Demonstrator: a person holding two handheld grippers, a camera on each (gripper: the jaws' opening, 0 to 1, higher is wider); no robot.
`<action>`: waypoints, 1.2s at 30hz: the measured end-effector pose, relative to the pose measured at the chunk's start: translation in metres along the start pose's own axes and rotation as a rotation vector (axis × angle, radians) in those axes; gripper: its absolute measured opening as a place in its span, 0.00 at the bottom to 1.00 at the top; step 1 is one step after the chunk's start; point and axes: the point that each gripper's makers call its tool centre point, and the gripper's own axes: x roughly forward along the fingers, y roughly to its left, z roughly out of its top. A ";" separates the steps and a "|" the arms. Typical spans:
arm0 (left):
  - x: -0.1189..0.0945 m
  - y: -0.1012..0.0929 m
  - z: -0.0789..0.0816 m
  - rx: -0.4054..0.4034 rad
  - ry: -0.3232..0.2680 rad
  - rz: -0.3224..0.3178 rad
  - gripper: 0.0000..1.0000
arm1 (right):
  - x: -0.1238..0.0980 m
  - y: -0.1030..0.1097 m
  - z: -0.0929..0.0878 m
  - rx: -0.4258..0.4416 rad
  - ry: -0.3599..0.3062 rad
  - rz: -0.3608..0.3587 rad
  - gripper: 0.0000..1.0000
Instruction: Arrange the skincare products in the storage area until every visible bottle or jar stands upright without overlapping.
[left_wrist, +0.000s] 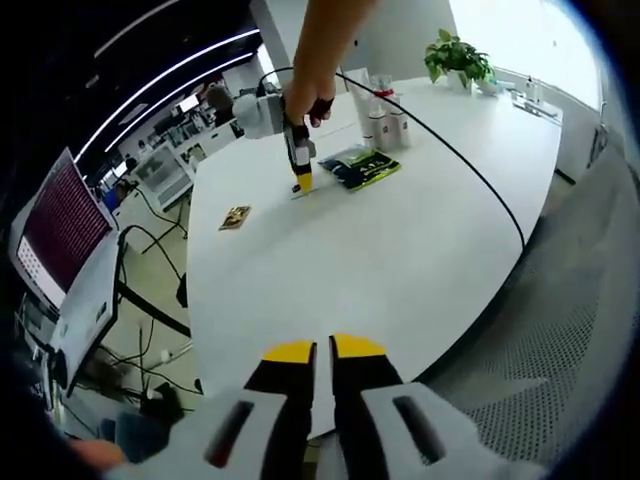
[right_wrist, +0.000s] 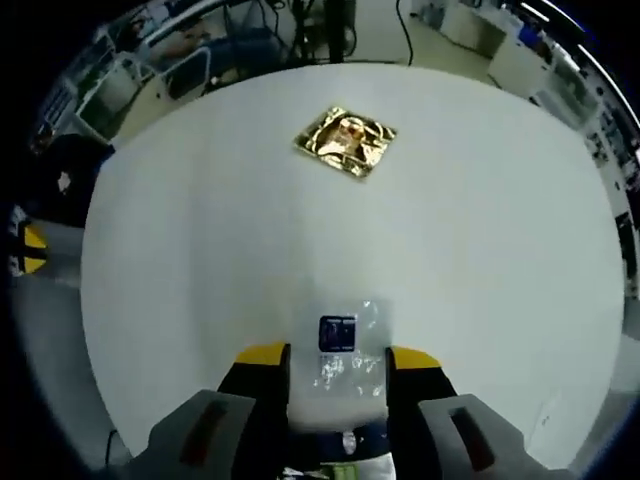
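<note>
Right gripper (right_wrist: 338, 362) jaws straddle a clear packet (right_wrist: 343, 365) on the table (right_wrist: 500, 250); grip unclear. Gold sachet (right_wrist: 346, 140) well ahead. Left gripper (left_wrist: 322, 352) jaws nearly closed, empty, bottles (left_wrist: 385, 122) far ahead.

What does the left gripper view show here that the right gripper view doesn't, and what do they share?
Left gripper view: the left tool with jaws closed over the table edge, white bottles standing beside a dark packet, a potted plant and a monitor. Right gripper view: a clear sachet lying between the right tool's open jaws. Both: the white table, the gold packet and the right tool.
</note>
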 end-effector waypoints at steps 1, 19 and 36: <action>0.000 0.000 0.000 0.000 0.000 0.001 0.00 | 0.000 0.000 -0.002 -0.007 0.005 0.000 0.40; 0.000 -0.001 -0.001 0.001 0.005 -0.002 0.00 | -0.003 0.002 -0.013 -0.061 0.051 0.014 0.40; 0.000 -0.002 -0.001 0.000 0.004 -0.006 0.00 | -0.011 0.005 0.014 0.008 -0.034 0.002 0.52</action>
